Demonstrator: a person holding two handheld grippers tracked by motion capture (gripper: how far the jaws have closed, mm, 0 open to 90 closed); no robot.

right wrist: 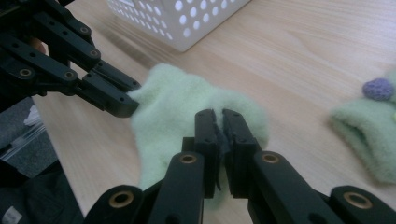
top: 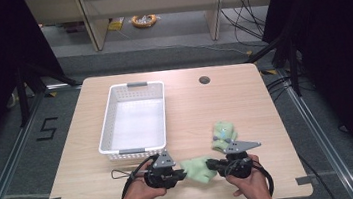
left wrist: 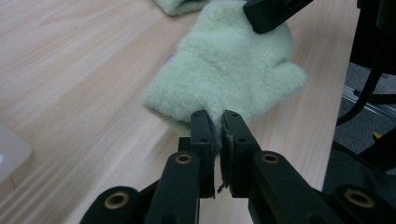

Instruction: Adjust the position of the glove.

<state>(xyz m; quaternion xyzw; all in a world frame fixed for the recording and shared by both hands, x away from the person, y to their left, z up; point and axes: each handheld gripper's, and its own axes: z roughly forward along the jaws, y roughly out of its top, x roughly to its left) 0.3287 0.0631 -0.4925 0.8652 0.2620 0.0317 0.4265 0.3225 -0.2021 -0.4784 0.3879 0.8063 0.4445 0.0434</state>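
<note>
1. You are pinching the pale green mitten [top: 198, 169] between both tools near the front edge of the table [top: 225, 104]; the left gripper [top: 177, 176] is clenched on one edge of it (its jaws are pressed tight on a fold of fleece in the left gripper view).
2. The right gripper [top: 211, 165] is clenched on the opposite edge of the mitten [right wrist: 187, 102], facing the left gripper [right wrist: 122, 103] across the fabric.
3. The mitten [left wrist: 224, 70] is hanging between the two grips, just above the wood or brushing it; which, the pictures are not settling.
4. A second mitten [top: 223, 133] is lying just beyond your right hand [top: 248, 184], apart from the held one.
5. The white basket [top: 120, 153] is standing empty beyond your left hand [top: 137, 194], the likely place for the pair.
6. To do this step well, you are best keeping both grips firm, moving the hands together so the fleece stays taut without stretching, and clearing the basket's near rim before letting go.
</note>
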